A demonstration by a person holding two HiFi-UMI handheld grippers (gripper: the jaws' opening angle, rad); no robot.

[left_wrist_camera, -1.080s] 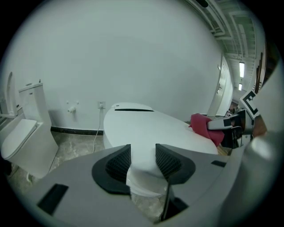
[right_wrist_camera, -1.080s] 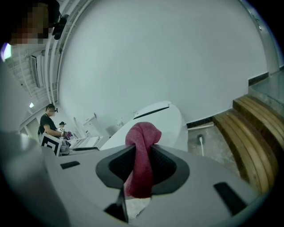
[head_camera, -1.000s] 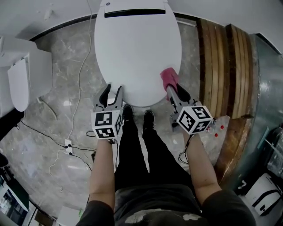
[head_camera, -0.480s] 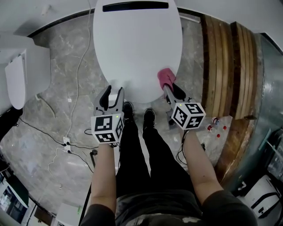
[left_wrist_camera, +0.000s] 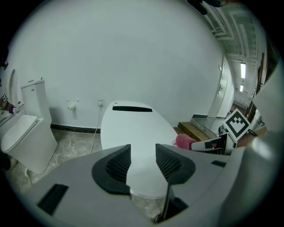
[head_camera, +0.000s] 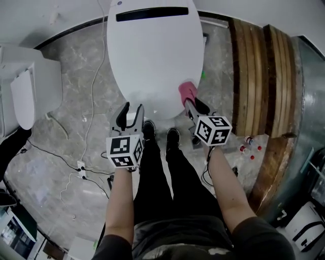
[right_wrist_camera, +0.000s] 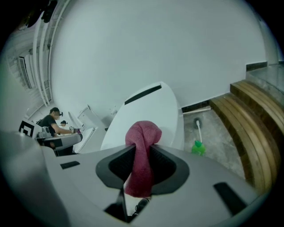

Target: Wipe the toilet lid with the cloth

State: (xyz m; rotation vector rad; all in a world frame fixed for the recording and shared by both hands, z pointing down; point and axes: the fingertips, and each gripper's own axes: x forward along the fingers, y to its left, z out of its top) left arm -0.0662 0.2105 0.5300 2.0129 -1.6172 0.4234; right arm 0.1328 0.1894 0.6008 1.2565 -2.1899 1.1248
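Right claw (head_camera: 188, 103) pinches the red cloth (head_camera: 187, 91). The jaws are pressed onto its middle, and a rounded wad pokes out past the tips. The cloth sits at the lid's 4 o'clock rim; whether it is touching or just above I cannot tell. Left claw (head_camera: 128, 109) is spread partway with nothing in it, only the toilet lid (head_camera: 152, 56) showing through the gap. It hovers off the lid's 7 o'clock edge.

Risks, as I judge them:
- The wad is small, so at a steep angle the hard claw tips could scrape the lid instead of the cloth.
- Drag across the lid could pull the cloth out of the pinch.
- Starting at the rim, a stroke toward 5 o'clock would run off the edge.

Room:
- The lid is bare and open from the rim up to the dark slot (head_camera: 152, 13) at 12 o'clock.
- A wooden step (head_camera: 254, 76) lies near at 3 o'clock, with a green brush (right_wrist_camera: 197, 146) between it and the toilet.
- A cable (head_camera: 94, 91) trails over the floor at 9 o'clock, with a second toilet (head_camera: 25, 96) beyond.
- The person's shoes (head_camera: 147, 129) stand just under the front rim at 6 o'clock.
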